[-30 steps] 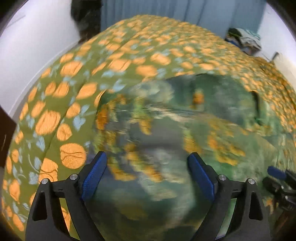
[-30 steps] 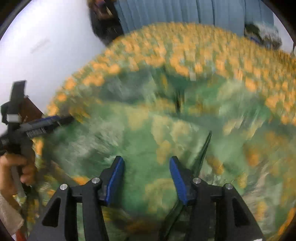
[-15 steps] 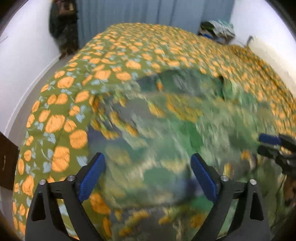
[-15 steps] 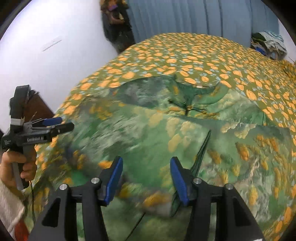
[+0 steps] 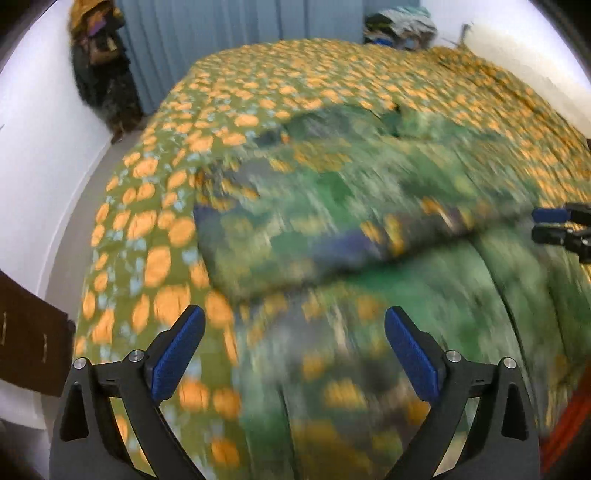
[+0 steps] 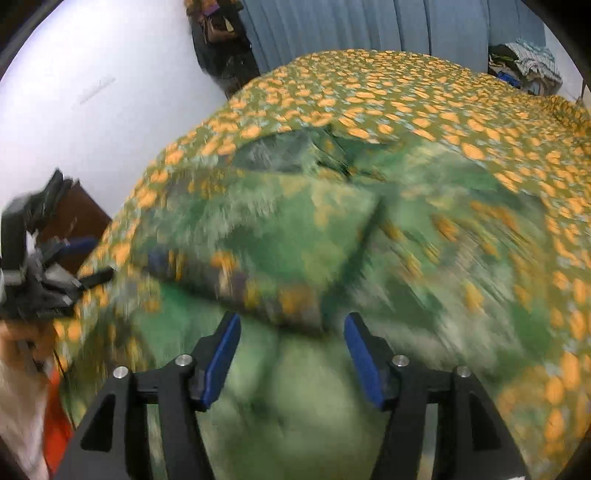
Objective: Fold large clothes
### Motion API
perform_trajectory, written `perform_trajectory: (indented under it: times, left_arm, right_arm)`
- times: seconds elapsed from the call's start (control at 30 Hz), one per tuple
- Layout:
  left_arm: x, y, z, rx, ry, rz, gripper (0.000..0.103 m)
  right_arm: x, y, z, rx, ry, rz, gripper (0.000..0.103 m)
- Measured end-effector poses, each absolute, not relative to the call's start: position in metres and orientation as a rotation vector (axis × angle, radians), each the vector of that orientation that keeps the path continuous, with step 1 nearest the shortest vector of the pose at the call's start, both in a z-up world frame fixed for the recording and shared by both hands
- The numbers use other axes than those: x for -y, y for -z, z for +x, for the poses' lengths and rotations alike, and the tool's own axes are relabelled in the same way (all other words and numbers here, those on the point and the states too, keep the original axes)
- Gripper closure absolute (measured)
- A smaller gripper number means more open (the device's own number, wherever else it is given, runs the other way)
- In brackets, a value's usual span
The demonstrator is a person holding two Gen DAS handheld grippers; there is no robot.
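Observation:
A large green garment point(image 5: 351, 206) printed with orange flowers lies spread on the bed, blurred by motion. A folded-over layer with a dark bluish edge point(image 5: 332, 254) crosses its middle. My left gripper point(image 5: 293, 325) hovers above the garment's near left part, open wide, nothing between its fingers. My right gripper point(image 6: 291, 328) is above the fold edge point(image 6: 258, 295), its jaws opening and no cloth between the pads. Each gripper shows in the other's view: the right gripper point(image 5: 554, 225) at the right edge, the left gripper point(image 6: 74, 266) at the left, held by a hand point(image 6: 22, 339).
The bed's olive cover with orange flowers point(image 5: 295, 85) reaches far beyond the garment. A white wall and a dark brown cabinet point(image 5: 26, 354) stand at the left. Blue curtains point(image 5: 221, 33), dark hanging bags point(image 5: 99, 74) and a clothes pile point(image 5: 402, 26) are at the back.
Both grippers have drawn back and risen from the garment, so more of the bed shows. The right jaws stand wider apart. The garment lies folded over on itself.

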State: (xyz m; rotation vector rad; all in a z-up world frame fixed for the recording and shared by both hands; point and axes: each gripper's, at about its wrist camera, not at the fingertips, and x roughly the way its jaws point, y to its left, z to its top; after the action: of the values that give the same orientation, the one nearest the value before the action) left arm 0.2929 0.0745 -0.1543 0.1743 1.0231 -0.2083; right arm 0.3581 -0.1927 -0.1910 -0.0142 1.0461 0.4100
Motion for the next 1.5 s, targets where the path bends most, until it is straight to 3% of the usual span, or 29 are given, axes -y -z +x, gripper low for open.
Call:
perform_trajectory:
  times: [0.27,0.5,0.53,0.6,0.63,0.87,1.03,1.27,1.33,1.37,1.4,1.43,1.5]
  left_arm:
    - [-0.035,0.216,0.214,-1.182,0.234,0.189,0.004]
    - [-0.037,0.179,0.182,-1.143,0.231,0.155,0.004]
    - [-0.045,0.172,0.177,-1.136,0.212,0.14,0.004]
    - [-0.063,0.164,0.169,-1.126,0.18,0.083,0.003]
    - [-0.075,0.162,0.166,-1.123,0.166,0.041,0.002]
    - [-0.142,0.208,0.177,-1.259,0.182,-0.256,0.002]
    - [-0.125,0.229,0.176,-1.272,0.285,-0.254,0.001]
    - [-0.107,0.233,0.174,-1.303,0.322,-0.235,0.001]
    - [-0.099,0.23,0.172,-1.312,0.347,-0.227,0.002]
    - [-0.094,0.227,0.171,-1.314,0.359,-0.221,0.005]
    - [-0.091,0.224,0.171,-1.316,0.363,-0.214,0.018]
    - [-0.088,0.221,0.171,-1.322,0.36,-0.203,0.025]
    - [-0.084,0.215,0.171,-1.333,0.339,-0.167,0.045]
  right_arm:
    - [0.251,0.239,0.253,-1.186,-0.234,-0.039,0.042]
    - [0.259,0.217,0.214,-1.11,-0.225,-0.022,0.041]
    - [0.262,0.211,0.21,-1.089,-0.209,-0.037,0.039]
    - [0.269,0.2,0.205,-1.058,-0.17,-0.041,0.022]
    - [0.277,0.195,0.201,-1.043,-0.155,-0.025,0.021]
    - [0.357,0.204,0.192,-1.093,-0.037,0.14,0.022]
    - [0.405,0.24,0.195,-1.227,-0.067,0.309,0.022]
    - [0.379,0.264,0.207,-1.294,-0.234,0.312,0.022]
    - [0.369,0.259,0.208,-1.291,-0.233,0.27,0.026]
    - [0.366,0.255,0.208,-1.282,-0.238,0.263,0.04]
    - [0.363,0.247,0.207,-1.265,-0.241,0.252,0.068]
    - [0.36,0.239,0.207,-1.246,-0.248,0.248,0.078]
    - [0.355,0.221,0.208,-1.215,-0.266,0.25,0.085]
